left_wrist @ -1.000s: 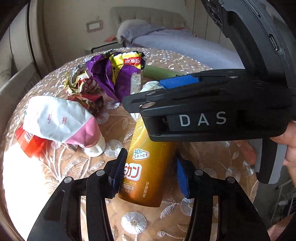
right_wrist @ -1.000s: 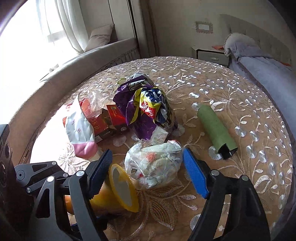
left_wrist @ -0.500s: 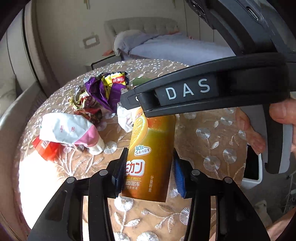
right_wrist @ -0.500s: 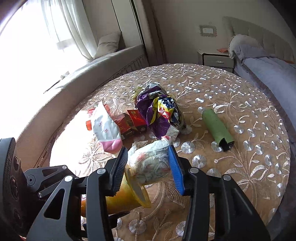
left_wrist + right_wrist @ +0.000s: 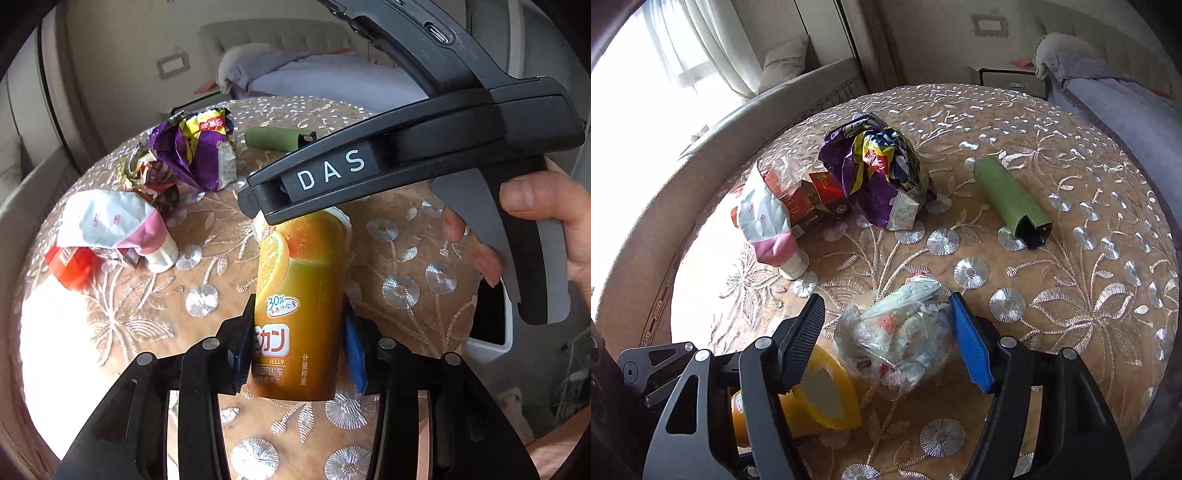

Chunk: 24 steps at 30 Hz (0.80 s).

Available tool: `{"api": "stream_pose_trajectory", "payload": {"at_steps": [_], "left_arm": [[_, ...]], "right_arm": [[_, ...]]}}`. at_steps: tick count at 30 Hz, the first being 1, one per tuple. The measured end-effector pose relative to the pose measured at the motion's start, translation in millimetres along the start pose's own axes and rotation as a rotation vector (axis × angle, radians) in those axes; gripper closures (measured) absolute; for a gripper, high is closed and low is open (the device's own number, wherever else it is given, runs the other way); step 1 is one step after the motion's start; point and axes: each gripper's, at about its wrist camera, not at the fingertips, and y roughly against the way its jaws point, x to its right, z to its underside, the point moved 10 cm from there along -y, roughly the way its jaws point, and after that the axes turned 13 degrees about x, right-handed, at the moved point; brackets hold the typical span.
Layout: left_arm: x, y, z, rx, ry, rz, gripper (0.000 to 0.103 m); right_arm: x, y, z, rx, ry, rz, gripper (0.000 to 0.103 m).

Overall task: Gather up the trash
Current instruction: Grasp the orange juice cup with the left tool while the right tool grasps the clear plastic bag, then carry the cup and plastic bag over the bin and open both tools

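since a sec ago: clear plastic bag (image 5: 905, 343) squeezed by right gripper (image 5: 886, 341), then let go; jaws just reopened, bag between pads w/ gap at the black one, blue pad's contact unclear. left gripper (image 5: 295, 345) closing in, now clamped on orange jelly cup (image 5: 301, 306), held above round table (image 5: 1071, 295). purple wrapper (image 5: 875, 166), green tube (image 5: 1012, 199), white-pink pouch (image 5: 110, 221) lying on cloth beyond.

- We lose the cup's (image 5: 299, 314) rim behind the right gripper (image 5: 886, 332).
- The red box (image 5: 812, 199) lies partly under the white wrapper (image 5: 761, 218).
- The bin (image 5: 491, 325) past the table's (image 5: 406, 266) right edge is mostly hidden.
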Motion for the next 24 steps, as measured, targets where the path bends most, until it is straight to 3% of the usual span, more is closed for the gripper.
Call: {"api": "stream_pose_trajectory", "payload": {"at_steps": [1,4,10,17,24], "left_arm": [[0.2,0.6,-1.8,0.004,-0.007,-0.006,0.062],[2.8,2.5,-3.7,0.013,-0.027,-0.019,0.062],[-6.4,10.9,-8.8,0.033,-0.015,-0.037,0.062],[7.9,31.2,-36.6,0.108,-0.025,-0.023,0.062],[56.9,32.5,-69.1,0.160,-0.084,0.066,0.062]], "right_arm": [[-1.4,0.8,-0.3,0.002,-0.011,-0.010,0.047],[-4.3,7.6,-3.6,0.033,-0.002,-0.004,0.049],[0.2,47.7,-29.1,0.143,-0.101,-0.052,0.050],[11.7,110.5,-31.5,0.230,-0.031,0.016,0.050],[43.8,179.7,-8.4,0.273,0.063,0.165,0.050]]}}
